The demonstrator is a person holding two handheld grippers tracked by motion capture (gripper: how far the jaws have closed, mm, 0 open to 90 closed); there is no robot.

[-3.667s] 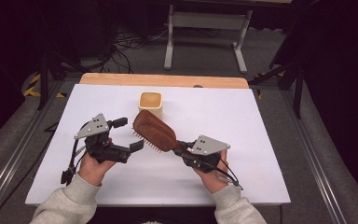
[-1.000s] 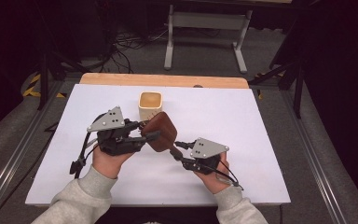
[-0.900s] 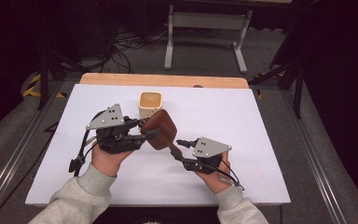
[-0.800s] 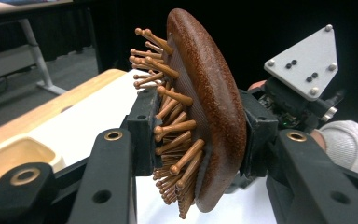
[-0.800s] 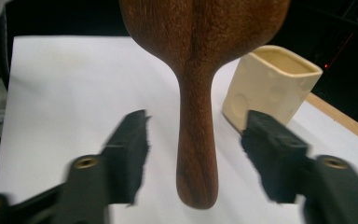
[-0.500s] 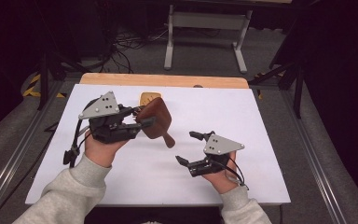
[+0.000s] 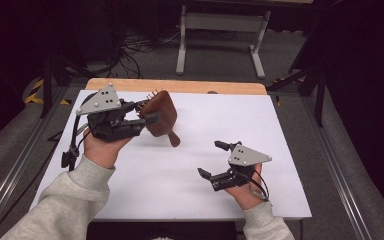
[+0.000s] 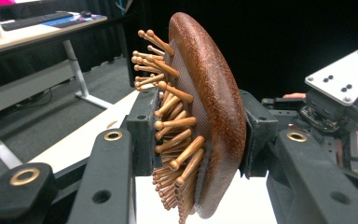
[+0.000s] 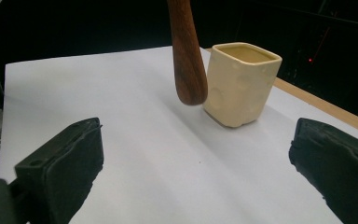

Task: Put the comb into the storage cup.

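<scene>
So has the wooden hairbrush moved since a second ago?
Yes. The hairbrush, shut in the left gripper, has gone up and toward the table's far wooden edge, off the white sheet's middle.

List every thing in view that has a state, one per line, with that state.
Hairbrush: lifted off the table, clamped across its head, handle hanging down.
Left tongs: shut on the hairbrush.
Right tongs: open, nothing between them; they have just been opening.
Cup: upright on the table, open top, contents not visible.
</scene>
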